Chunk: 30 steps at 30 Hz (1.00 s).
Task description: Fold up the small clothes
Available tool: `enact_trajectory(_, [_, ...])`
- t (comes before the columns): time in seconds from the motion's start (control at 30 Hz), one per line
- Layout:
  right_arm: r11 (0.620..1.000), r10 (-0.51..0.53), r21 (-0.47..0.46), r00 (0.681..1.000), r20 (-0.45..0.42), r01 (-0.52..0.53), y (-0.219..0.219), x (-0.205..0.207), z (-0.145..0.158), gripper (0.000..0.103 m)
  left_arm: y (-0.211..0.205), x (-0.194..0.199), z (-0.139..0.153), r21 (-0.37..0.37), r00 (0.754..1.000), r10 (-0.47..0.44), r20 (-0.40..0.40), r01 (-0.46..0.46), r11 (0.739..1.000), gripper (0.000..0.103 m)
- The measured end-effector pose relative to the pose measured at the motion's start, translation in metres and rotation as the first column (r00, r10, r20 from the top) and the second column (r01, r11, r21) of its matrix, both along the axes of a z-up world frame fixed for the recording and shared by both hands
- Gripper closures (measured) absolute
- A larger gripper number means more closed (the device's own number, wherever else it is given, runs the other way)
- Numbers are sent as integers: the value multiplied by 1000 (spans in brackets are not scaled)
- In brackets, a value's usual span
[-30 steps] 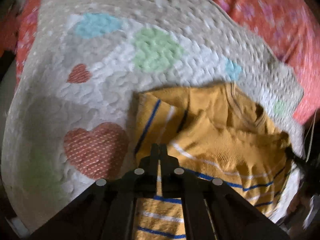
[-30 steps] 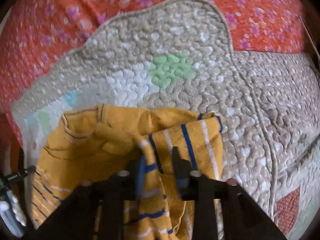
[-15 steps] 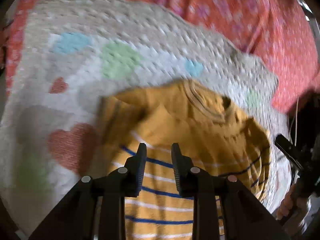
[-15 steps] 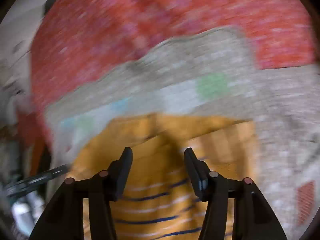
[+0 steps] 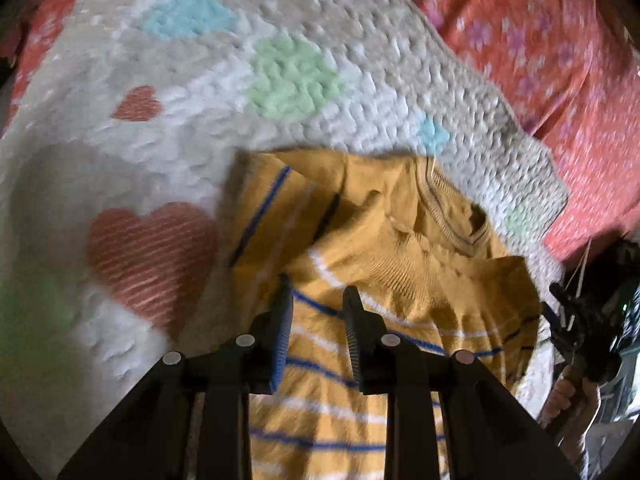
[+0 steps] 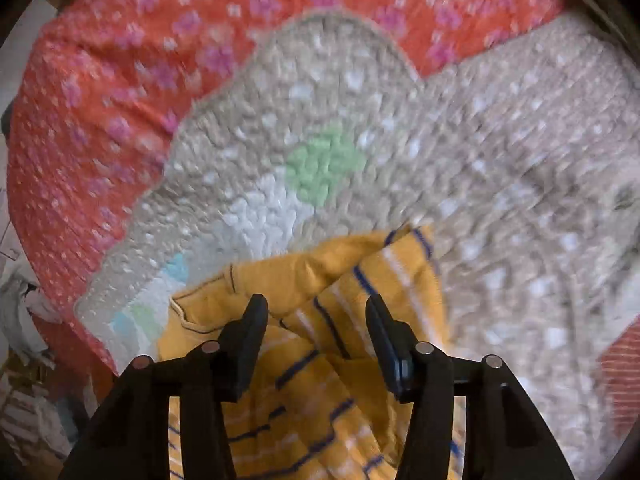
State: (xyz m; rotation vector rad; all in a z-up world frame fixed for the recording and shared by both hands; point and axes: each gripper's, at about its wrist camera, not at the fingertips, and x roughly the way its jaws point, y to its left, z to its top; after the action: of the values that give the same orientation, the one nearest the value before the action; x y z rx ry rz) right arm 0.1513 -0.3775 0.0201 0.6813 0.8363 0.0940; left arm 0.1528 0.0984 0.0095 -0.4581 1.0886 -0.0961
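A small yellow sweater with blue and white stripes lies partly folded on a beige quilted blanket. Its collar points up right and a striped sleeve is folded over on the left. My left gripper is open and empty just above the sweater's striped body. In the right wrist view the same sweater lies bunched below my right gripper, which is open wide and empty. The right gripper also shows at the left wrist view's right edge.
The blanket carries red hearts and green and blue patches, and lies on an orange floral bedsheet. The sheet also fills the top and left of the right wrist view. Clutter shows past the bed's left edge.
Both grippers were shut on the sweater a second ago, have let go and now stand open. They have drawn back a little; the sweater rests folded on the blanket.
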Motion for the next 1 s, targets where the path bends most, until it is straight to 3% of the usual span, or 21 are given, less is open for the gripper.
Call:
enact_trajectory(0.07, [1000,18,-6,1000,14,-18,-1,-15,9,48,16,-18,3,-1,999,39,12,-39,999,71])
enact_trajectory(0.2, [994,106,-5,993,51,-106,15,-66,13,48,22,-57,9,12,998,45,40,-45,999,71])
enact_trajectory(0.37, [975,198,102,980,12,-198,34,-110,-32,48,3,-83,-9,19,1000,-28,14,28,999,62])
enact_trajectory(0.47, [989,137,62,987,-85,-132,29,-114,-60,49,0,-80,-25,80,999,0,-40,3,997,62])
enact_trajectory(0.53, [998,58,-8,992,-107,-60,15,-119,-64,50,9,-80,-28,57,998,34,-56,-31,998,62])
enact_trajectory(0.63, [1000,-1,-14,996,-85,0,-6,-134,-49,49,24,-90,-16,49,997,71,-30,-69,996,62])
enact_trajectory(0.77, [997,17,-79,999,-43,-21,-6,-141,-15,47,41,-100,-11,-6,994,107,-15,-107,994,62])
enact_trajectory(0.9, [991,118,-66,993,-22,-120,31,-130,9,46,44,-107,-15,-60,993,119,-9,-120,991,62])
enact_trajectory(1.0, [966,240,-92,970,-34,-242,81,-113,21,46,42,-113,-21,-86,994,112,0,-112,990,62])
